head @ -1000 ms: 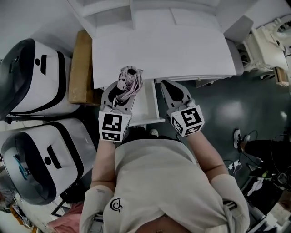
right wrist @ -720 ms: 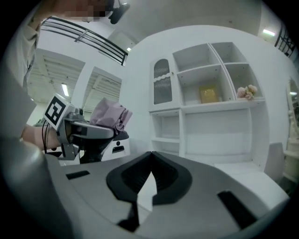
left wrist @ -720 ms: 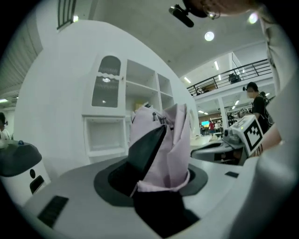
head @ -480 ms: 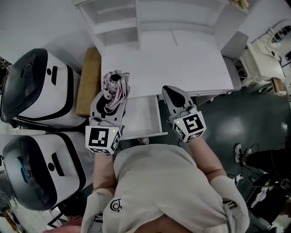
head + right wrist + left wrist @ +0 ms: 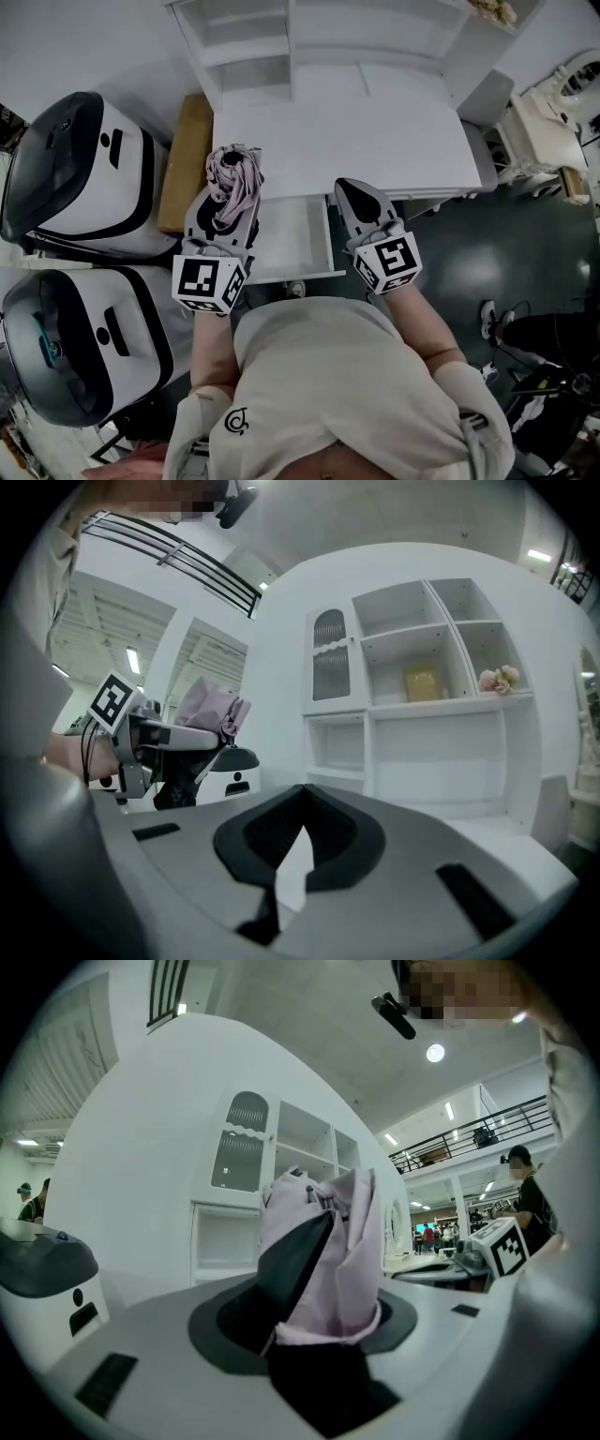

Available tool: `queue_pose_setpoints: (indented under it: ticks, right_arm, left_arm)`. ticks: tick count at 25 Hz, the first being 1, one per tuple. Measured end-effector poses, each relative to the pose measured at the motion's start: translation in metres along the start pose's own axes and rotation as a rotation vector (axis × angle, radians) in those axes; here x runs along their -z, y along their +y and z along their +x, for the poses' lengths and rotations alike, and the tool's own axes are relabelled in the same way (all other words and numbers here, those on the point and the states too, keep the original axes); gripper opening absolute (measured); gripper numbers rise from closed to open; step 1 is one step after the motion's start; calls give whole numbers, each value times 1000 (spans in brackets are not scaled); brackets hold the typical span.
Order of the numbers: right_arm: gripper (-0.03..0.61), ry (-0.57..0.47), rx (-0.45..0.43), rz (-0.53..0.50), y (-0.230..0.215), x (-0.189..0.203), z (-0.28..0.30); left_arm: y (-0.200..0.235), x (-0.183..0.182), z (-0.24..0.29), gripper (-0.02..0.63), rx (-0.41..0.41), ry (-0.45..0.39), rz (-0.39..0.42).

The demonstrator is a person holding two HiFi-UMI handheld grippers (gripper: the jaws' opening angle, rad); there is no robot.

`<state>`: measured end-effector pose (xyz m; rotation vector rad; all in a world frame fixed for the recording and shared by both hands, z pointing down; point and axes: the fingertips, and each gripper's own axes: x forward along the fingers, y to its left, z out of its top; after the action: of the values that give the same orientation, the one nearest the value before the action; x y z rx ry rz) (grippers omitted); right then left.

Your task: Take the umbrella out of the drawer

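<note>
My left gripper is shut on a folded pink umbrella, which stands up out of its jaws over the left front corner of the white desk. In the left gripper view the umbrella fills the space between the jaws, pink fabric with a dark fold. The open white drawer sticks out under the desk front, between the two grippers. My right gripper is shut and holds nothing, at the drawer's right side; its tips meet. From the right gripper view the umbrella shows at left.
Two rounded white-and-black machines stand at the left. A brown board lies between them and the desk. A white shelf unit rises behind the desk. White furniture and cables sit on the dark floor at right.
My left gripper has carried the umbrella a little left, away from the drawer toward the desk's left corner. The head view has shifted and shows more of the shelves. The right gripper has barely moved.
</note>
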<state>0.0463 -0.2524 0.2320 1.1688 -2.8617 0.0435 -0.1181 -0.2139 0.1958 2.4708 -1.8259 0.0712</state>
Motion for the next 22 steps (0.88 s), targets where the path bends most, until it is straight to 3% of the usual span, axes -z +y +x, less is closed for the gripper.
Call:
queue_pose_setpoints:
  ticks: [15, 22]
  right_arm:
    - [5, -46, -24, -1, 15, -8, -3]
    - [5, -20, -22, 34, 12, -5, 6]
  left_arm:
    - [0, 20, -1, 224, 5, 35, -17]
    - [6, 22, 5, 224, 0, 55, -23]
